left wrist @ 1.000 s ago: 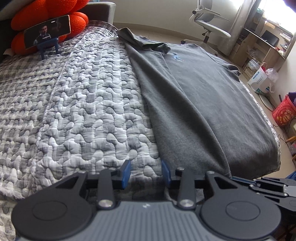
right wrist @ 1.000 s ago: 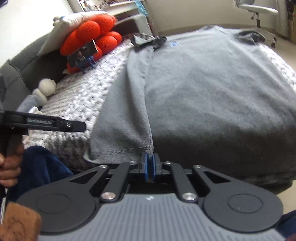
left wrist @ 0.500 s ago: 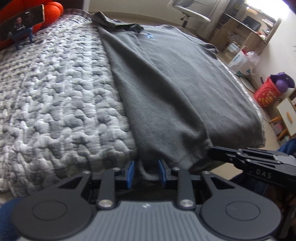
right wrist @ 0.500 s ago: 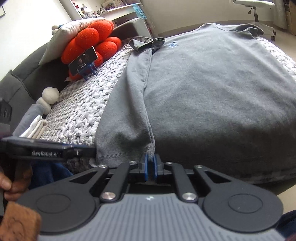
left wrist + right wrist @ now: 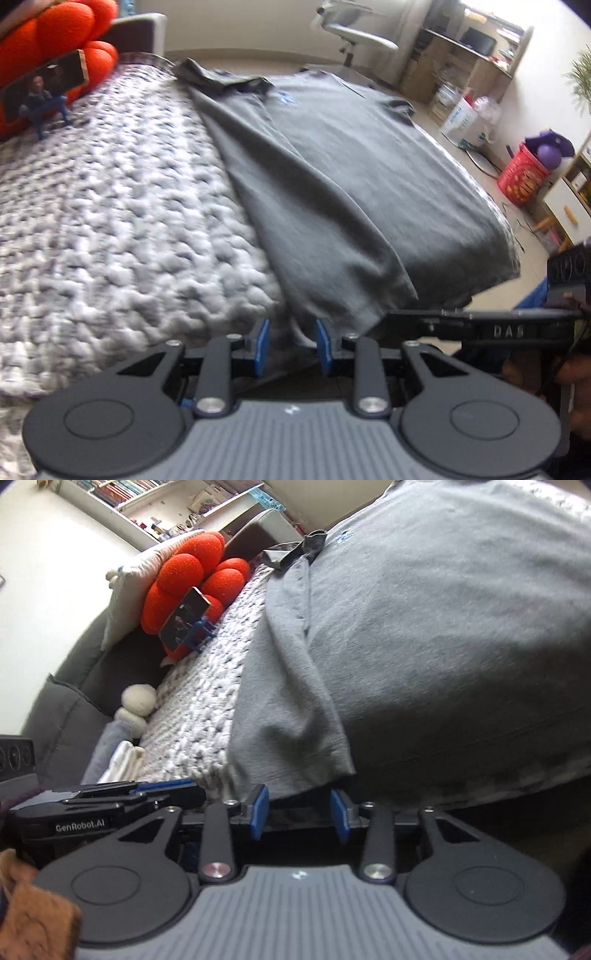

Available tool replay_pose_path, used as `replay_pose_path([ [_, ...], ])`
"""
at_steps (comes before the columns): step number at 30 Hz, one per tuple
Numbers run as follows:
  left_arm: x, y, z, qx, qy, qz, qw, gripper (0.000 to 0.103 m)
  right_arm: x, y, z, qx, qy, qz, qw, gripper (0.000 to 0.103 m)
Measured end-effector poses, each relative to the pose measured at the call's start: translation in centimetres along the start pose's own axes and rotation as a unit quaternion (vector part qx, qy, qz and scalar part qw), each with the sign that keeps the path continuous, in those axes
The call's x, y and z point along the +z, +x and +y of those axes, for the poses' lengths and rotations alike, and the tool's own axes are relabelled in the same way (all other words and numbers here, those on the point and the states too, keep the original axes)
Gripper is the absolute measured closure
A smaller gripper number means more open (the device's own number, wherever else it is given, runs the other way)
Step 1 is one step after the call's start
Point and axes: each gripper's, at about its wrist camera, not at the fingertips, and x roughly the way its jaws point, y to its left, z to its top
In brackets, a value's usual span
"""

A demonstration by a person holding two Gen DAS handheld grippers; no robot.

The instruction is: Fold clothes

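A grey shirt (image 5: 351, 166) lies flat on the quilted bedspread (image 5: 110, 206), collar far, its left side folded over the body. My left gripper (image 5: 291, 345) is open at the near hem, with a hanging fold of the shirt between its blue pads (image 5: 263, 347). In the right wrist view, the shirt (image 5: 424, 646) fills the frame. My right gripper (image 5: 299, 814) is open just below the hem of the folded part, gripping nothing. Each gripper shows in the other's view: the right gripper (image 5: 480, 325) on the right, the left gripper (image 5: 110, 801) on the left.
An orange flower-shaped cushion (image 5: 192, 576) and a phone on a blue stand (image 5: 44, 88) sit at the head of the bed. An office chair (image 5: 354, 33), a desk, a box and a red basket (image 5: 524, 177) stand on the floor beyond the bed's right edge.
My right gripper, shut at the hem before, has opened and tilted. My left gripper moved right from the bedspread to the shirt's near hem, and its pads came slightly closer.
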Motion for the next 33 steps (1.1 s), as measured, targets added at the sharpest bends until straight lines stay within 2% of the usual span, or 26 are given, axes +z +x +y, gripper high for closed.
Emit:
replay_pose_path([
  [9,0.3,0.4,0.6,0.000,-0.014,-0.005,0.9999,0.075,-1.0,2.0,0.4,0.046,0.059,0.008,0.997,0.059],
  [12,0.5,0.3,1.0,0.005,-0.026,-0.008,0.9996,0.075,-0.6,2.4,0.5,0.046,0.084,-0.010,0.995,0.059],
  [13,0.6,0.3,1.1,0.007,-0.028,-0.009,0.9995,0.075,-0.5,2.5,0.5,0.041,0.089,-0.016,0.995,0.062],
  [14,0.6,0.3,1.0,0.009,-0.026,-0.007,0.9996,0.075,-0.4,2.6,0.7,0.036,0.088,-0.019,0.995,0.073],
  [15,0.6,0.3,0.9,0.011,-0.021,-0.007,0.9997,0.075,-0.4,2.3,0.9,0.039,0.088,-0.026,0.995,0.095],
  [18,0.2,-0.3,0.7,0.006,-0.003,-0.012,0.9999,0.075,-0.2,-0.5,1.5,0.087,0.094,-0.061,0.990,0.096],
  [20,-0.3,-0.5,0.2,-0.012,0.020,-0.019,0.9996,0.075,0.5,-2.6,2.0,0.116,0.092,-0.081,0.986,0.096],
  [23,-0.8,-0.3,-1.5,-0.027,0.058,-0.030,0.9975,0.075,1.9,-4.0,2.0,0.143,0.103,-0.085,0.981,0.096],
  [28,-0.5,0.4,-4.2,-0.036,0.116,-0.054,0.9911,0.068,3.1,-4.0,1.9,0.154,0.124,-0.082,0.977,0.095],
  [33,0.3,2.2,-5.4,-0.035,0.119,-0.056,0.9907,0.067,3.9,-4.4,2.2,0.158,0.114,-0.082,0.977,0.095],
])
